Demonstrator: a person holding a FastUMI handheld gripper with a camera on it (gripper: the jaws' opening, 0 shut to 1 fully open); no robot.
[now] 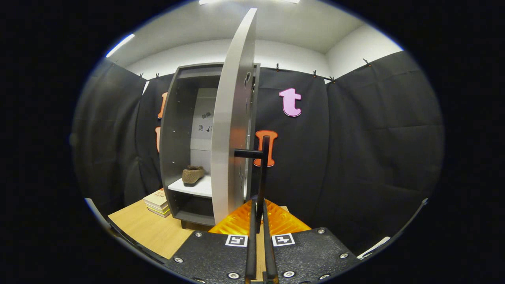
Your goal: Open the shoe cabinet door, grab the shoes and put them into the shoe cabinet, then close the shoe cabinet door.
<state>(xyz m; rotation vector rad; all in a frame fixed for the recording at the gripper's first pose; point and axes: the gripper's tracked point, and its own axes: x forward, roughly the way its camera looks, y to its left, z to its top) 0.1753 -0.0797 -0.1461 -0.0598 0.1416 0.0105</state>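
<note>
Between my gripper's (260, 211) fingers I see the dark bar handle (263, 173) of the cabinet door (232, 130), and both fingers are pressed together on it. Beyond them the door stands swung out edge-on to me from the grey shoe cabinet (177, 130), where a brown shoe (193, 175) sits on the white shelf (195, 187). Left of the cabinet, a stack of books (158, 202) lies on the wooden table (146, 228).

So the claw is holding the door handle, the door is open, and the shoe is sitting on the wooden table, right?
Not quite. The gripper view shows the shoe on the white shelf inside the cabinet, not on the table. The rest holds: the claw grips the door handle and the door is open.
</note>
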